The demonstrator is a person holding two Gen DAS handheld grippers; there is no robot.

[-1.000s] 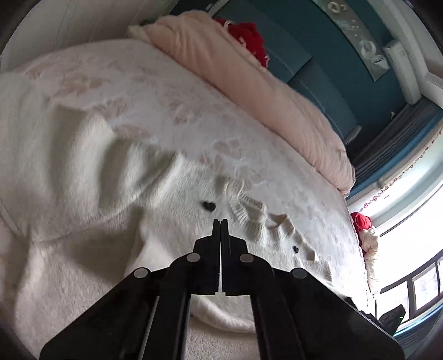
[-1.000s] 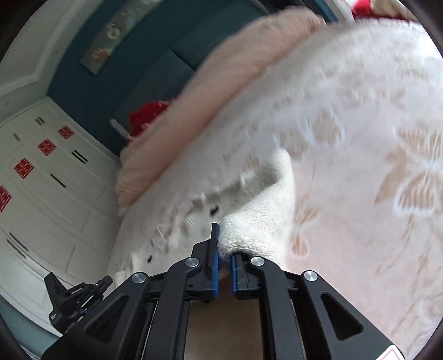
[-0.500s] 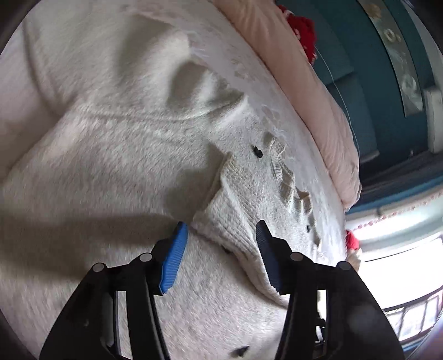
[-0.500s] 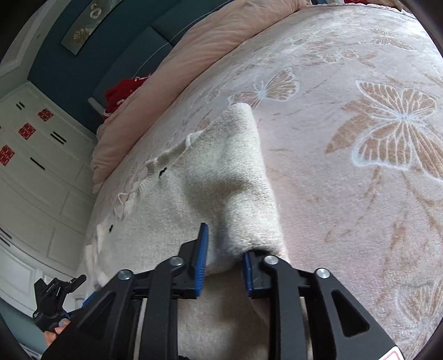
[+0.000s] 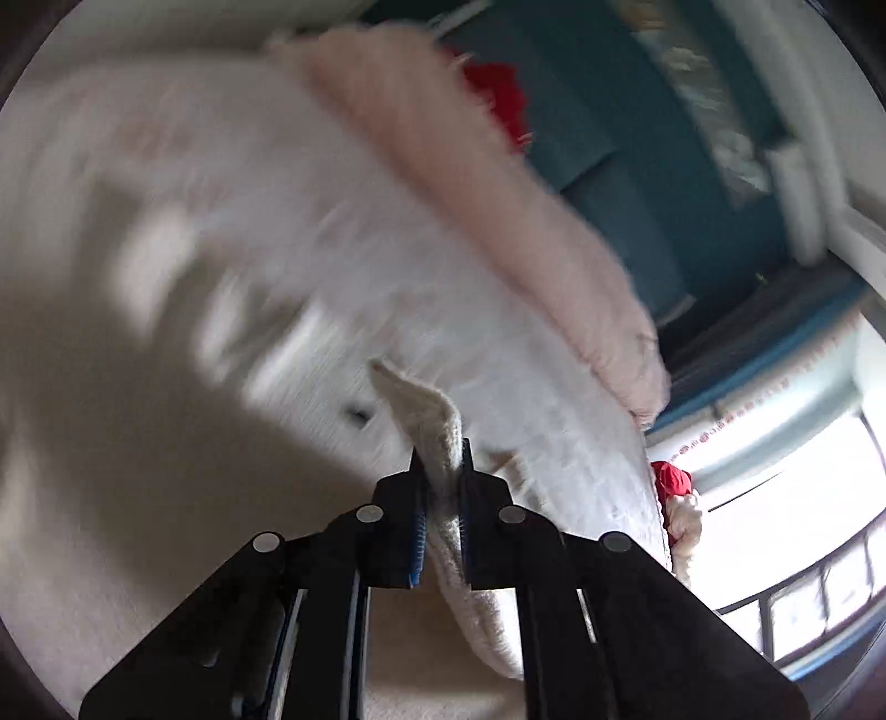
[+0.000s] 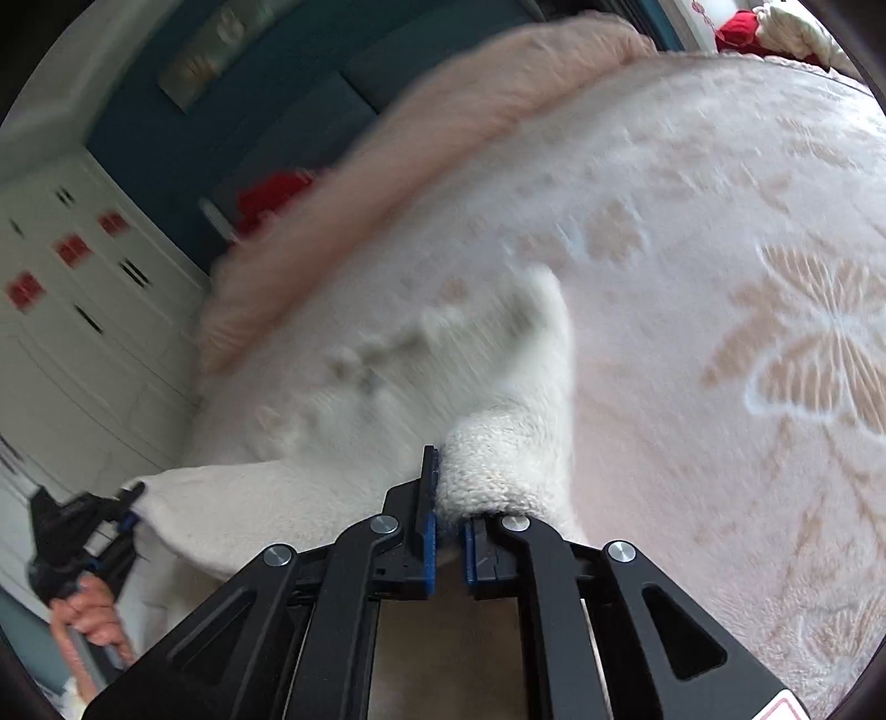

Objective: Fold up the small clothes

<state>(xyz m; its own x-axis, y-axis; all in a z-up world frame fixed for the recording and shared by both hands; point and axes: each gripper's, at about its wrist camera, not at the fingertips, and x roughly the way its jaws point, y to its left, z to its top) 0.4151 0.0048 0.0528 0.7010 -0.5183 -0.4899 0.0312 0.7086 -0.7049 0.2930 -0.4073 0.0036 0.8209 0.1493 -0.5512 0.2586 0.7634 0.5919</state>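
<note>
Bedroom, teal wall [image 5: 637, 183] behind, bed [image 6: 692, 387] covered in a pale butterfly-print blanket. My left gripper [image 5: 441, 459] is clamped on a ribbed edge of the cream sweater [image 5: 432, 421], the knit standing up between the blue pads [image 5: 419, 531] and running down past them toward the lower frame. From my left wrist view the rest of the sweater spreads blurred across the bed to the left, one small dark button [image 5: 360, 412] just left of the pinched edge. My right gripper [image 6: 449, 498] is clenched on a thick bunched fold of the same sweater [image 6: 498, 459], the fold bulging over the right finger, the left pad [image 6: 429, 531] showing blue beside it. From that fold the knit runs up and left over the blanket, heavy blur, so I cannot tell sleeve from body. In the right wrist view the left gripper [image 6: 130, 498] sits at the lower left edge, holding a far edge of the sweater, my hand [image 6: 91, 615] wrapped on its handle below. The stretch of sweater between the two grippers hangs lifted above the bed. Further out: a pink duvet [image 5: 498, 188] rolled along the far side of the bed, a red item [image 5: 501, 105] behind it against the teal wall, a red and cream bundle [image 5: 678, 493] at the bed's end by the bright window [image 5: 803, 526]. White cupboards [image 6: 83, 310] with red marks stand left in the right wrist view, a framed picture [image 6: 221, 44] on the wall above.
</note>
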